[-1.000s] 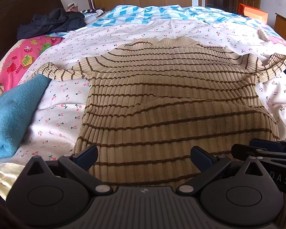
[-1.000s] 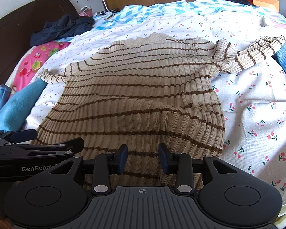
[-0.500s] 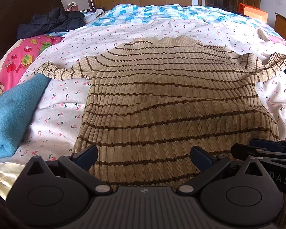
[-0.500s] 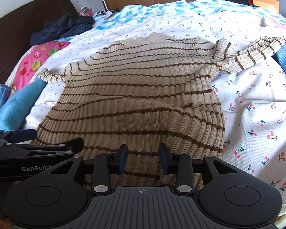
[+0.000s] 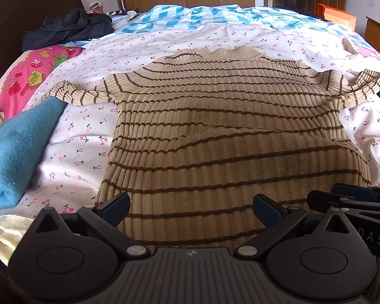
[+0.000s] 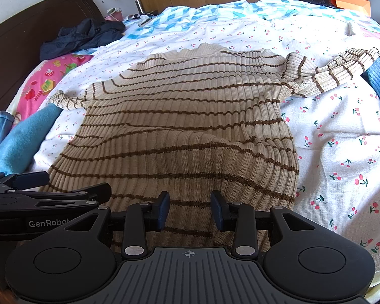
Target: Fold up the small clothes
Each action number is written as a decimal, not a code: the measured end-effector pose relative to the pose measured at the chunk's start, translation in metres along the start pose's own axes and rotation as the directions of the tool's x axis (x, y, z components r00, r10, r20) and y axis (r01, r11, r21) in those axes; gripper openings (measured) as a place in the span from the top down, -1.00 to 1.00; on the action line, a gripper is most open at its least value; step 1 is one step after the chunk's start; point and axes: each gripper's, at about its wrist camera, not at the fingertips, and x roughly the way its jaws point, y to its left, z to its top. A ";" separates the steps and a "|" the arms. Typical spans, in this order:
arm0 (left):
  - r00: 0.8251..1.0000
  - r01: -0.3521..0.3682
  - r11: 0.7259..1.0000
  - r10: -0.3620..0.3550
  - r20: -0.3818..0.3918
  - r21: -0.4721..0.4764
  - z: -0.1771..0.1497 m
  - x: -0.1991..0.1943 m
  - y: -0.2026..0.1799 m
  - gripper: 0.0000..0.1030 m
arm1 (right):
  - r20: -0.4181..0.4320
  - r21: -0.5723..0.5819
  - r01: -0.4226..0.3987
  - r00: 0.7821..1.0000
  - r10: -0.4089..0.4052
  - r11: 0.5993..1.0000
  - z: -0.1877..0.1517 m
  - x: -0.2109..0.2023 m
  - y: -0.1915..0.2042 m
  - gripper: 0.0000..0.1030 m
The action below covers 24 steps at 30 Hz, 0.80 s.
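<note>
A beige rib-knit sweater point(image 5: 225, 131) with thin brown stripes lies spread flat on the bed's cherry-print sheet point(image 5: 71, 152), sleeves out to both sides. The left gripper point(image 5: 191, 206) is wide open over its hem. The right gripper point(image 6: 190, 209), jaws narrowly apart, holds nothing; "GenRobot" is printed on the left gripper's black side.

I hold my left gripper point(image 5: 191, 206) low with its fingers spread wide apart. My right gripper point(image 6: 190, 209) sits just beside it on the right, level with it, its fingers parted by a narrower gap. Both point forward the same way, and neither has anything clamped between its fingers.
</note>
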 end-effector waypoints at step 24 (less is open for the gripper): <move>1.000 0.002 1.000 -0.002 -0.004 -0.001 -0.002 0.001 0.000 -1.00 | 0.000 -0.001 0.000 1.000 0.000 1.000 0.000 0.000 0.000 0.31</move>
